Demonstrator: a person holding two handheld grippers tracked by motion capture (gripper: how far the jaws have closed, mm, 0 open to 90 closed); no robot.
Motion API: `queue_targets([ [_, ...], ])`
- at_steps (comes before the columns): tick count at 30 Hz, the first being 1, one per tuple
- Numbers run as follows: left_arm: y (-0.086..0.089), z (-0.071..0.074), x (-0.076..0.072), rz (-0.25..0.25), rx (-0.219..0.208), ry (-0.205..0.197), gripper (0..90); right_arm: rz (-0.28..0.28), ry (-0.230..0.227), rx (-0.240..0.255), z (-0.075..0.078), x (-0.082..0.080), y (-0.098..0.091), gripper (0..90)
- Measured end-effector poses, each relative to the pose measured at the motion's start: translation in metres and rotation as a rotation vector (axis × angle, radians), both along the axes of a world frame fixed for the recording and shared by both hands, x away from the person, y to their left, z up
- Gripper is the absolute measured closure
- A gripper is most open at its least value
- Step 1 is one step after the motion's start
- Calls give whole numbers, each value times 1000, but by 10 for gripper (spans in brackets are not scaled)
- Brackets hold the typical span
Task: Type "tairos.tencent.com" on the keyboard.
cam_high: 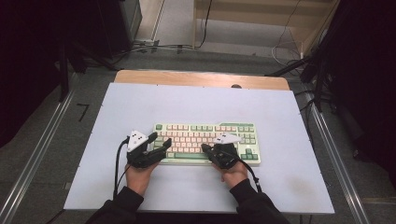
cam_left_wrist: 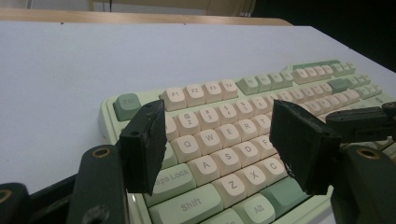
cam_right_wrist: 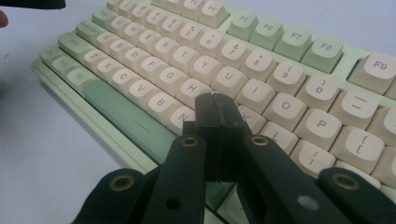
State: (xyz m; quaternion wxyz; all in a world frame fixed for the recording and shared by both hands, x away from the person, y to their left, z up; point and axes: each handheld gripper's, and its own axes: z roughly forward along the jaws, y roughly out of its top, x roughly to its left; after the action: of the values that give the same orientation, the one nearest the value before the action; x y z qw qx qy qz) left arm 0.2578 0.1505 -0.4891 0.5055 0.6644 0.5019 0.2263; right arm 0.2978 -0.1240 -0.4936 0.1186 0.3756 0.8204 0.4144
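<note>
- My left tool [cam_high: 161,140] gapes empty at nine o'clock over the rigid green-and-cream plastic keyboard [cam_high: 205,133].
- My right tool [cam_right_wrist: 217,105], jaws closed together and empty, suits pressing springy keys; lifting means gripping the case edge.

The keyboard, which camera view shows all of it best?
The high view: the whole keyboard lies on the table, every edge visible. The left gripper view gives its left half close up; the right gripper view gives the middle keys.
</note>
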Motion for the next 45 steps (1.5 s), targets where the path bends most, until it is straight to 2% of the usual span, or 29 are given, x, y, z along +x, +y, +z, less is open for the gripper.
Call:
queue_targets([
  [19,-1,0,0,-1,0,1,367,-5,13,-12,-2,0,2,878],
  [25,1,1,0,5,-10,-3,367,-35,-31,61,10,-1,-7,867],
  [28,2,1,0,7,-9,-6,367,-48,-36,97,13,0,-13,757],
  [30,2,2,0,6,-11,-8,367,-53,-33,113,15,1,-15,617],
  [36,4,3,0,1,-19,-1,366,-78,-41,120,18,3,-21,366],
  [41,5,5,-1,2,-22,1,339,-103,-49,114,19,4,-28,280],
  [45,5,6,-1,5,-21,1,322,-116,-46,106,18,5,-33,256],
])
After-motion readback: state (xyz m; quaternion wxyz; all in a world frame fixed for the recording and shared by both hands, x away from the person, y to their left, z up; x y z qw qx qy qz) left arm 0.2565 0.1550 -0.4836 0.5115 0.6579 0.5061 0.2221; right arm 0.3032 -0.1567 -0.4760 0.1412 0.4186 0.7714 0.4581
